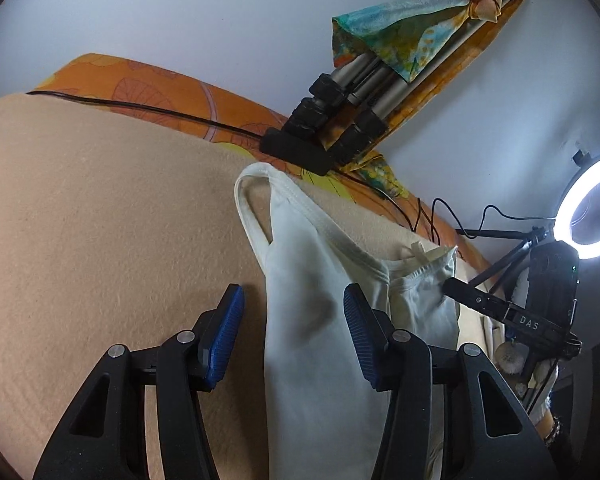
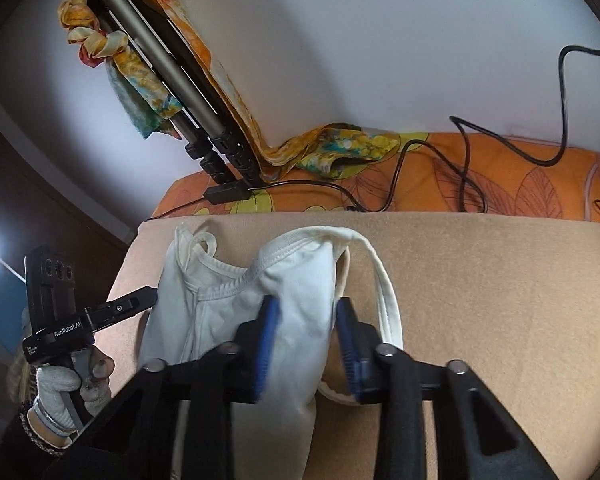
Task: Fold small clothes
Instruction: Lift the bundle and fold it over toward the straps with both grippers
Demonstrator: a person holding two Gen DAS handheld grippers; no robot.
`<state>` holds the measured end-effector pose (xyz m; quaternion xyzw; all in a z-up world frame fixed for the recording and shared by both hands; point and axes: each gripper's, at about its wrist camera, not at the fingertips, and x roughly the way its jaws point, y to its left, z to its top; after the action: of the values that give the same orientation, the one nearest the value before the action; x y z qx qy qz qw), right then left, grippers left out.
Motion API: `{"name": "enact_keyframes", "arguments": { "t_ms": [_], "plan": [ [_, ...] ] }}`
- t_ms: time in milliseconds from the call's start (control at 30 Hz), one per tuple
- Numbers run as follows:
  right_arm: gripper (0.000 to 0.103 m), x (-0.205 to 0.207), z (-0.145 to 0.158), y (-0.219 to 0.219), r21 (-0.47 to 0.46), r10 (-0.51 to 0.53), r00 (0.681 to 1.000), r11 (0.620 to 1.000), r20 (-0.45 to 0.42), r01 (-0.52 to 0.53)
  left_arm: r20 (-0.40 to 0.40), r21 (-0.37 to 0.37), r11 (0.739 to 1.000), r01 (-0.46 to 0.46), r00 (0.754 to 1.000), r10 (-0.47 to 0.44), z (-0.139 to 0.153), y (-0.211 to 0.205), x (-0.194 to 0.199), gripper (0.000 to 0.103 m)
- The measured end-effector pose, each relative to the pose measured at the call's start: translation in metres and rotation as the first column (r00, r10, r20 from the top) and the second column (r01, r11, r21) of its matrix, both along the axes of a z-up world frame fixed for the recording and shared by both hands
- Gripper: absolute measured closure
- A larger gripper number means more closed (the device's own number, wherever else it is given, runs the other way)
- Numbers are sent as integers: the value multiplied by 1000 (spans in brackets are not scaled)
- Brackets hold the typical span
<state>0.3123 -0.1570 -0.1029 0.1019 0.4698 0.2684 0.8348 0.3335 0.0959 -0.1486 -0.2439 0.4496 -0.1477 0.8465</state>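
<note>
A small white tank top (image 1: 312,320) lies on a beige blanket (image 1: 100,240), straps toward the far edge. My left gripper (image 1: 294,312) is open, its blue pads on either side of the top's near strip, low over the cloth. In the right wrist view the top (image 2: 236,304) looks bunched, with one strap (image 2: 384,284) looping right. My right gripper (image 2: 306,336) is open, its jaws either side of a raised fold of the top. The other gripper (image 2: 128,308) reaches the top's left edge in that view, and it also shows in the left wrist view (image 1: 484,304).
A folded tripod (image 1: 352,92) wrapped in a colourful scarf (image 1: 396,36) leans on the white wall behind. An orange patterned sheet (image 2: 500,176) carries black cables (image 2: 468,168) and a black adapter (image 1: 296,152). A lit ring light (image 1: 592,216) stands at the right.
</note>
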Motion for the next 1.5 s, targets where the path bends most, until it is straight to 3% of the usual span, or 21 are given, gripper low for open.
{"name": "enact_keyframes", "arguments": {
  "t_ms": [33,67,167,233,300,400,600,667,767,867,1033,1500],
  "plan": [
    [92,1,0,1,-9,0,1000,1000,6,0,5,16,1000,3,1000,-3,1,-2,1,57],
    [97,2,-1,3,-39,-6,1000,999,15,7,9,34,999,3,1000,-3,2,-3,2,58],
    [99,7,-3,4,-106,-28,999,994,26,30,15,31,999,-9,1000,8,4,-2,5,58],
    [99,8,-3,2,-97,-20,999,995,29,22,14,15,1000,-25,1000,25,5,0,9,57],
    [92,11,-1,-2,-69,-11,1000,998,24,13,10,-12,999,-33,999,33,4,3,15,55],
    [68,14,-1,-9,10,-5,1000,1000,1,5,-12,-31,999,-43,999,43,0,3,24,54],
    [68,20,-5,3,2,28,1000,1000,-8,-28,-1,3,1000,-25,1000,25,-4,-8,34,56],
    [70,22,-7,8,-14,30,999,999,-11,-30,4,29,999,-21,1000,21,-3,-11,37,59],
    [80,24,-9,14,-23,26,1000,999,-7,-26,-10,27,999,-30,999,30,-7,-11,43,89],
    [91,23,-9,17,-46,27,1000,999,5,-27,2,-8,999,-36,999,36,-12,-9,42,98],
    [100,19,3,16,-31,29,999,999,32,-28,43,-40,998,-43,998,45,-2,-4,34,99],
    [100,-47,74,15,-16,102,980,995,172,-101,158,-56,998,-8,987,17,66,5,-32,100]
  ]
}}
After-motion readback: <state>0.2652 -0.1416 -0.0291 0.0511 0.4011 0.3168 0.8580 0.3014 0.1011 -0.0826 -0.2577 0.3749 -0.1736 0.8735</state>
